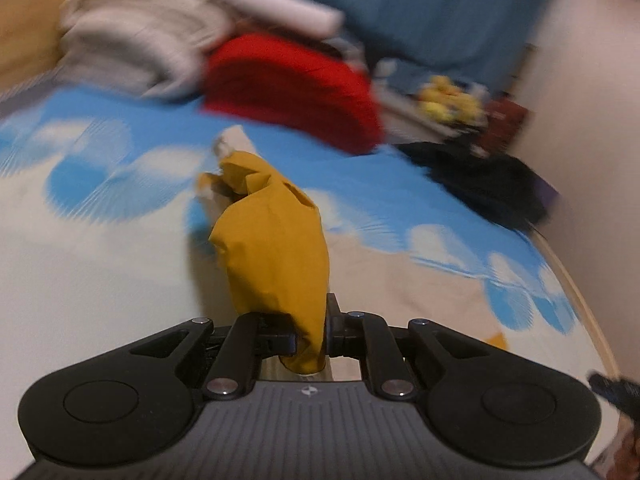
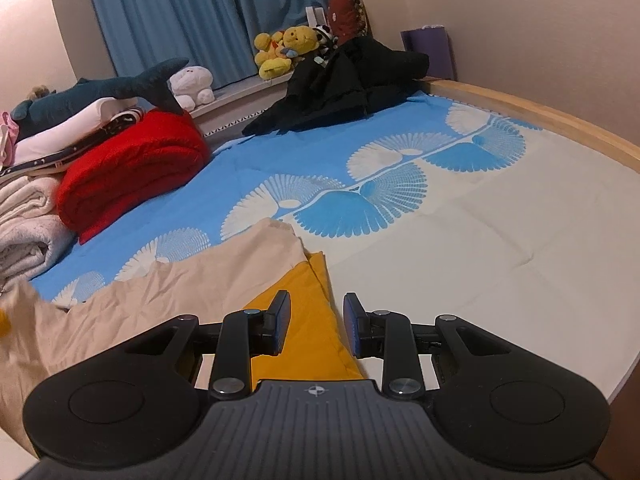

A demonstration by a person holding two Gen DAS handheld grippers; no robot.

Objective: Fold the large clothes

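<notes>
My left gripper (image 1: 311, 340) is shut on a bunched fold of the mustard-yellow and beige cloth (image 1: 272, 248) and holds it up above the bed; the view is blurred by motion. In the right wrist view the same cloth (image 2: 168, 312) lies spread on the bed, beige side up with a yellow strip (image 2: 304, 332) along its right edge. My right gripper (image 2: 316, 324) is open and empty, its fingers straddling that yellow edge just above it.
The bed sheet (image 2: 480, 248) is blue and white with fan prints. A folded red blanket (image 2: 132, 176), white towels (image 2: 28, 224) and a shark plush (image 2: 100, 92) sit at the left. A black garment (image 2: 348, 84) and plush toys (image 2: 280, 52) lie at the back. A wooden bed rail (image 2: 540, 116) runs along the right.
</notes>
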